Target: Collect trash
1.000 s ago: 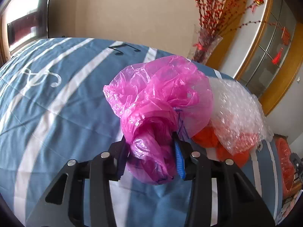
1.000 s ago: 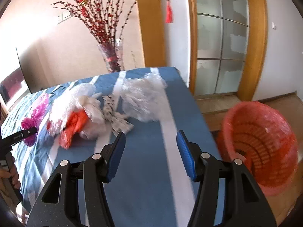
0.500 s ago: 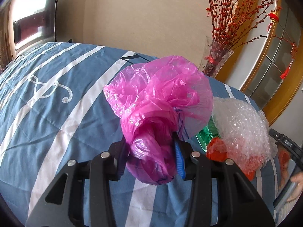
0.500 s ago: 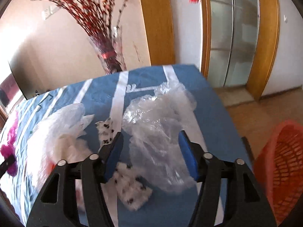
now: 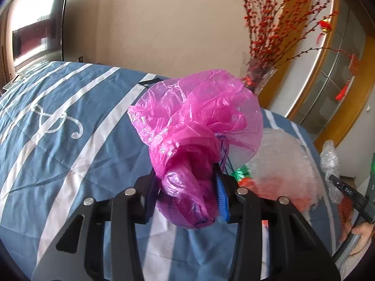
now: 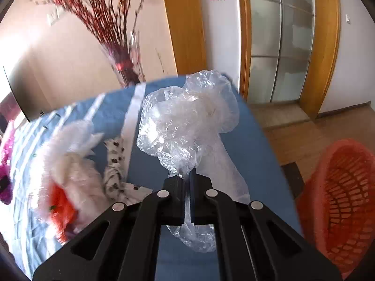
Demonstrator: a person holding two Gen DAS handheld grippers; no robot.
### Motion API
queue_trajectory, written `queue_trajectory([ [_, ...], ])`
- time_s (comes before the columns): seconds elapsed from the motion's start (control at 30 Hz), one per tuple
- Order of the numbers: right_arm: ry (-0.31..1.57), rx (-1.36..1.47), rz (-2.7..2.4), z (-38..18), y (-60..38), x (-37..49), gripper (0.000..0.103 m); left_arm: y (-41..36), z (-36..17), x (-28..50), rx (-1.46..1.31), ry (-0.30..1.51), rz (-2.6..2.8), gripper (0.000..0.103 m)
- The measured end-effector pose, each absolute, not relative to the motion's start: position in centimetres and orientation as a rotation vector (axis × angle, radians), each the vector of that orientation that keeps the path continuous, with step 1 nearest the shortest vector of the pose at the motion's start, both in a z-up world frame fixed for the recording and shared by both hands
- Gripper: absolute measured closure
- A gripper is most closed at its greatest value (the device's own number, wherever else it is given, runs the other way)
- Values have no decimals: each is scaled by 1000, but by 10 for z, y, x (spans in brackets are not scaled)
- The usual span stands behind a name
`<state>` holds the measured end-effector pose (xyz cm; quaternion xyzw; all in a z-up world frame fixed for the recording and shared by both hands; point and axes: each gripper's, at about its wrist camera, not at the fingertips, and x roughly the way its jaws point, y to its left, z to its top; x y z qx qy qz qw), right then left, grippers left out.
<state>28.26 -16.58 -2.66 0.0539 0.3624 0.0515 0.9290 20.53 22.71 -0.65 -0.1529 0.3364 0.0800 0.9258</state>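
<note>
My left gripper [image 5: 186, 187] is shut on a crumpled pink plastic bag [image 5: 196, 131] and holds it above the blue striped bed cover [image 5: 58, 145]. My right gripper [image 6: 187, 180] is shut on a clear plastic bag [image 6: 187, 121], lifted off the bed. A heap of bubble wrap over orange plastic [image 6: 68, 178] and a spotted white wrapper [image 6: 114, 166] lie on the bed; the heap also shows in the left wrist view [image 5: 283, 171]. An orange mesh trash basket [image 6: 339, 206] stands on the floor to the right of the bed.
A glass vase of red-berried branches [image 6: 124, 63] stands behind the bed by the wall. A wooden-framed glass door [image 6: 281, 46] is at the right. A television [image 5: 37, 37] hangs on the far left wall. Wooden floor [image 6: 304, 128] lies right of the bed.
My right gripper has moved in over the clear plastic bag, shut on it and lifted it. My left gripper has risen and tilted with the pink bag still in it.
</note>
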Motion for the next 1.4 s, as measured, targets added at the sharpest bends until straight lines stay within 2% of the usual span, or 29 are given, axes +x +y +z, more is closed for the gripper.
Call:
queue_trajectory([
  [0.27,650,146,103,11,-201,226,100,189,16,195,-296,660,74,61],
  [0.6,602,154,62,31,-239,170,100,121,29,190,-262,665,-68,61],
  [1.4,588,255,-93,18,-338,108,100,-82,14,198,-174,766,-444,61],
])
